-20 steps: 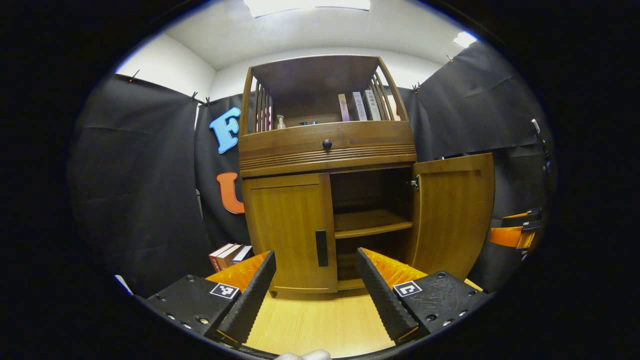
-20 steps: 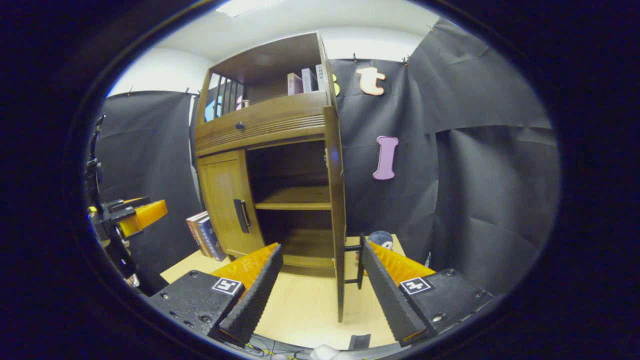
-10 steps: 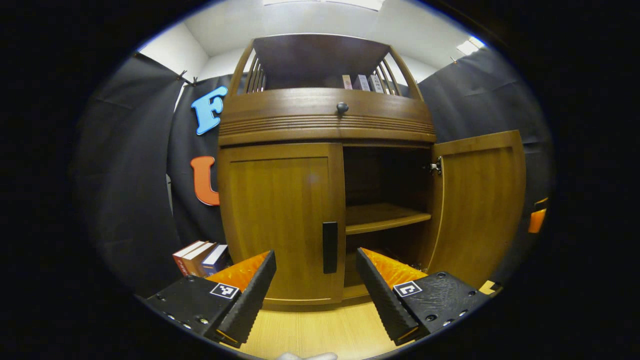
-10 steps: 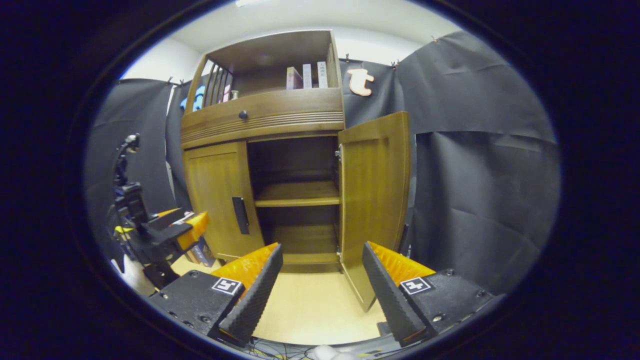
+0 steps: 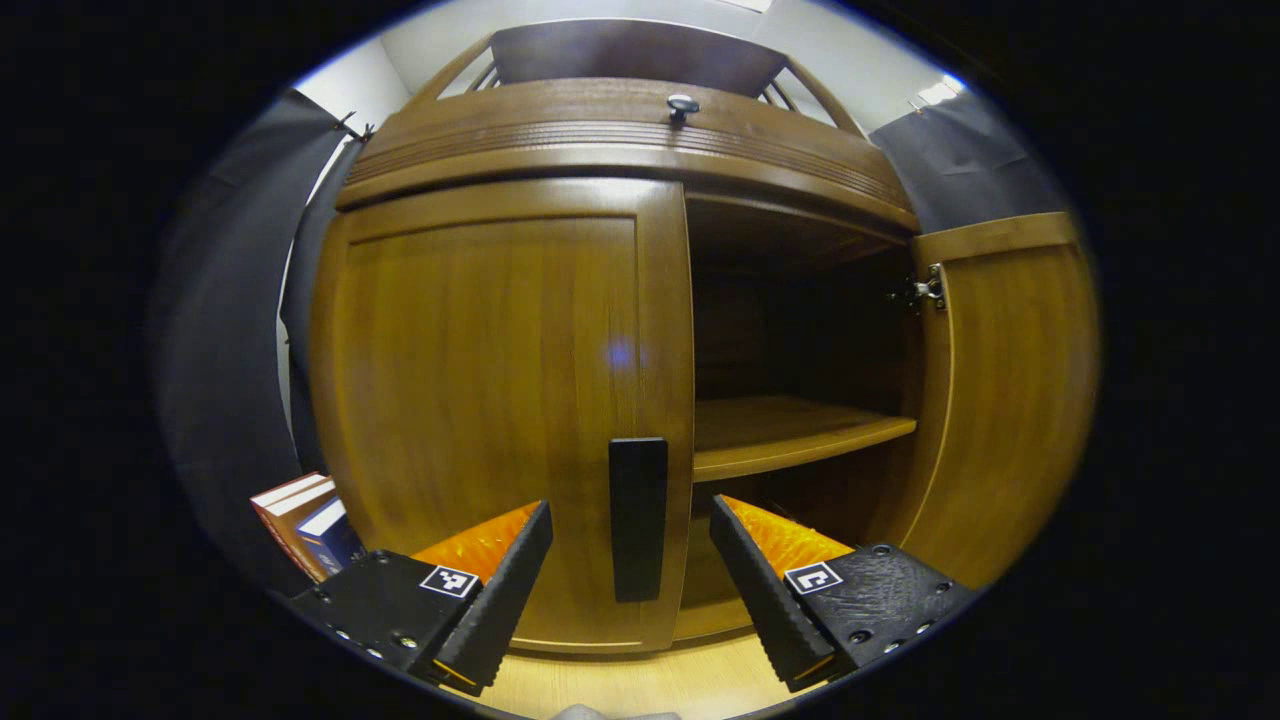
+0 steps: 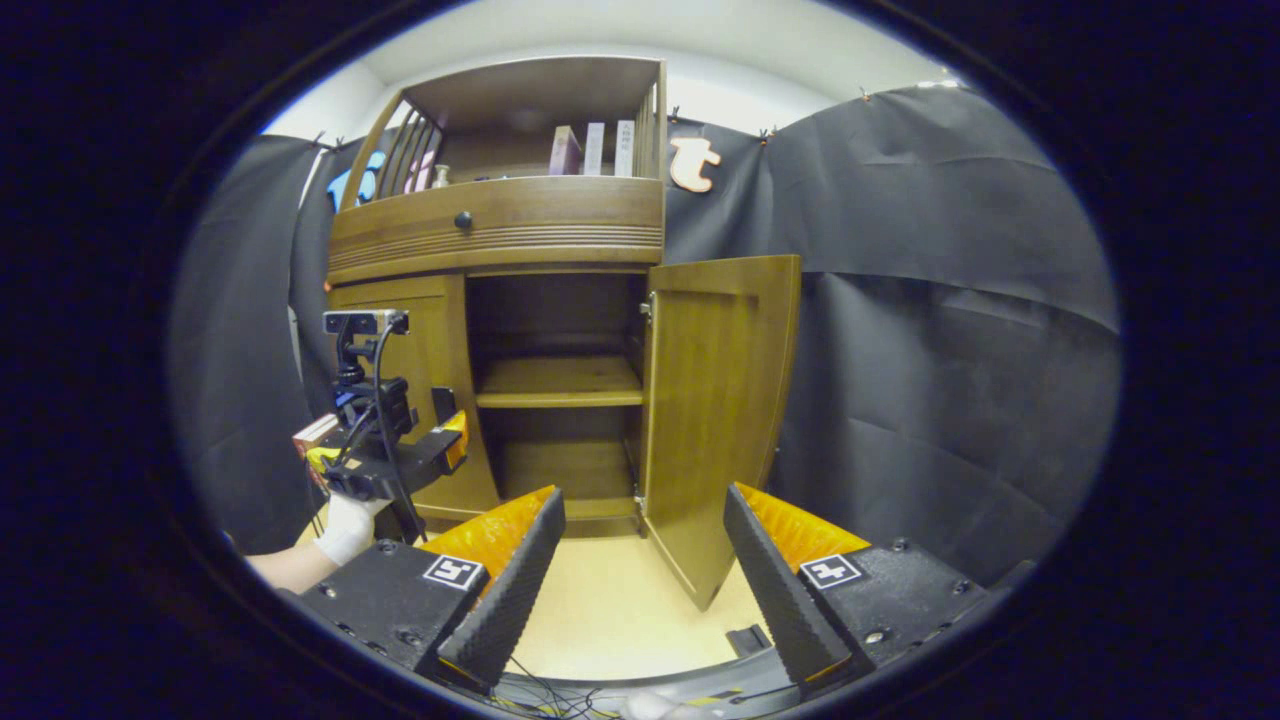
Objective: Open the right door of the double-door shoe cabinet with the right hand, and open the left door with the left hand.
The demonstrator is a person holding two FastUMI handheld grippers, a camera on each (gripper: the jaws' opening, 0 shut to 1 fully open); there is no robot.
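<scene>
Right gripper view: two doors (image 6: 715,410), three books (image 6: 592,150)

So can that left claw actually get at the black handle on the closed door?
Probably yes: the left claw is open, the handle stands between its fingers, and nothing blocks the way.

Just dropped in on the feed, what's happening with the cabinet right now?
A person is opening a shoe cabinet with a tool in each hand. The right door already stands wide open, showing the shelf inside. The right tool is open, held back from the cabinet and touching nothing. The left door is still shut. The left tool is open, close in front of it, its fingers either side of the door's dark handle but not yet gripping it.
</scene>
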